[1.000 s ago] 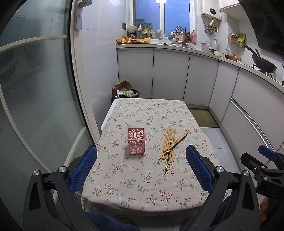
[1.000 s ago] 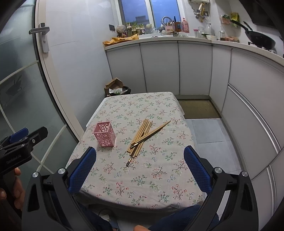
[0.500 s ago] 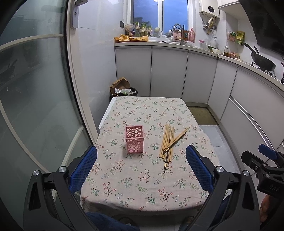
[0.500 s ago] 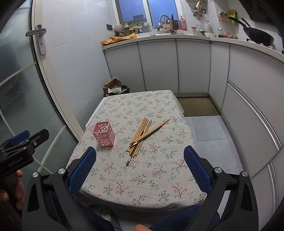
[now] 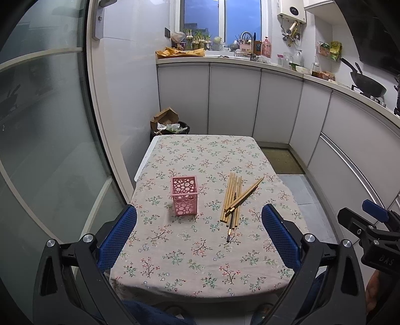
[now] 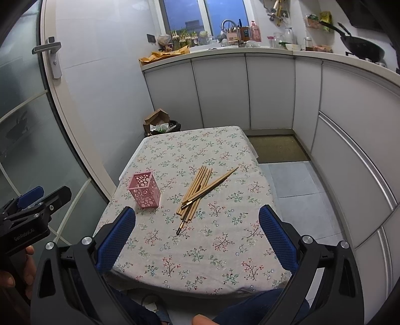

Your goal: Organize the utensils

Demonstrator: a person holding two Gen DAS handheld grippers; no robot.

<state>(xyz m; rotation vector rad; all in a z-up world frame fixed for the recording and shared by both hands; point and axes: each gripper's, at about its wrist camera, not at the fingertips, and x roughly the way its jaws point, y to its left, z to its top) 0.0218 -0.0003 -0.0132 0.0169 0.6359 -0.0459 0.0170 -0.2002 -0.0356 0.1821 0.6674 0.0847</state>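
A loose pile of chopsticks [image 5: 233, 201] is seen at frame centre on the floral tablecloth [image 5: 200, 252], just right of the upright pink holder [image 5: 184, 195]. Both the left gripper [image 5: 198, 236] and right gripper [image 6: 197, 236] are held wide open, empty. A few sticks should be pinched mid-length, kept parallel.

small kitchen ahead of me. desk [image 5: 200, 270] under a floral cloth. white cabinets [image 5: 232, 100] line the far wall and my right. window [image 5: 220, 20] dark blue. frosted glass door [image 5: 45, 130] at left. grey tile floor [image 6: 295, 180], brown mat [image 6: 277, 147].
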